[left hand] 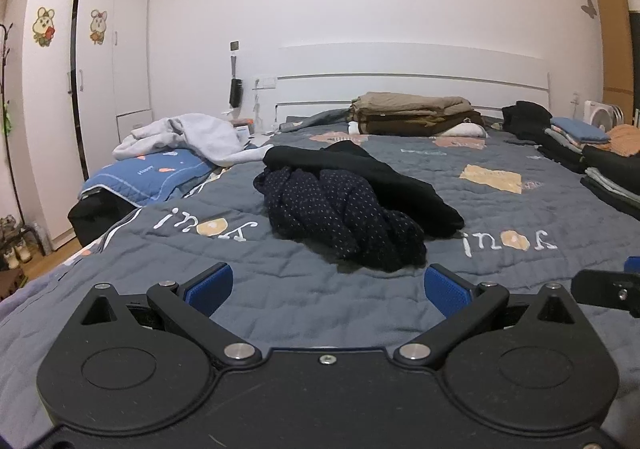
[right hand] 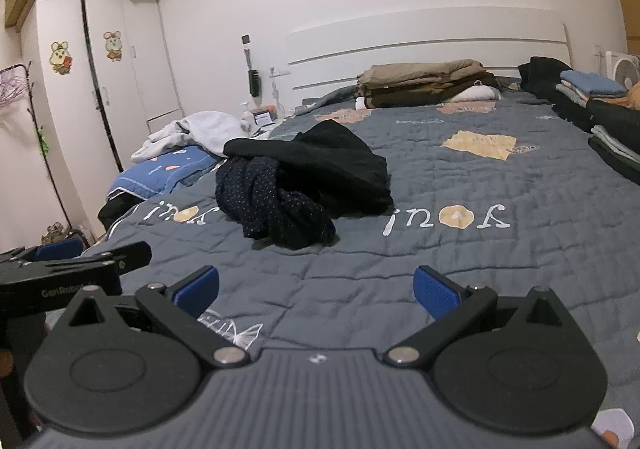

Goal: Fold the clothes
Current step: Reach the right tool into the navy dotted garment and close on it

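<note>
Clearly both released, left tool (left hand: 328, 285) and right tool (right hand: 316, 287) face quilt (right hand: 460, 261) lettered "youi".

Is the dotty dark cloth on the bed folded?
No. The dotted cloth lies crumpled and twisted in a heap on the quilt.

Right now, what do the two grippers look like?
Both have black linkage arms, round black housings, silver pivot bolts and blue ribbed pads. The left gripper has a smooth black body; the right gripper has a grey ribbed one. White lettering marks the left gripper's side.
</note>
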Tool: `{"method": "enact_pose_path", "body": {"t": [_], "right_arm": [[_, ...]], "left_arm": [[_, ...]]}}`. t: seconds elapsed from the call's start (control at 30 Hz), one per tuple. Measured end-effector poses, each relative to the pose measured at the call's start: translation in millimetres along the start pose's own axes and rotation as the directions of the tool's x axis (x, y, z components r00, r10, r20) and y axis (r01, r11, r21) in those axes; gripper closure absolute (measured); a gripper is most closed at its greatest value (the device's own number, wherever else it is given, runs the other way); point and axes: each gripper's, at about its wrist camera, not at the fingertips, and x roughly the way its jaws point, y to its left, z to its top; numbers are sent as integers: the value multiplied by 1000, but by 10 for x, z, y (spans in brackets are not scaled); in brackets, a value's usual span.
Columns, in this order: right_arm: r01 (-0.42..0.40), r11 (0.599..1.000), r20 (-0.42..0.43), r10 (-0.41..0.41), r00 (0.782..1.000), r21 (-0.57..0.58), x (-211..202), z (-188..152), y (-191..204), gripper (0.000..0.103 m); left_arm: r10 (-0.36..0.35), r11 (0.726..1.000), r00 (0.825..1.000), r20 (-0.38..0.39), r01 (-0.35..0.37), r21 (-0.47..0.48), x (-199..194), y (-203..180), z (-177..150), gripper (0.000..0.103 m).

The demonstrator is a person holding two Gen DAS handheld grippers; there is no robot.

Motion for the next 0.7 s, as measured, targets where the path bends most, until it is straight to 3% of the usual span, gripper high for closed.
{"method": "enact_pose_path", "body": {"t": [0.3,0.7], "right_arm": [[-37,997,10,38,999,-70,739,175,173,0],[-74,984,-10,73,997,-164,1972,184,380,0]], "left_arm": [[-28,997,1000,10,28,-68,281,380,96,0],[-135,987,990,-34,132,-97,435,627,61,0]]}}
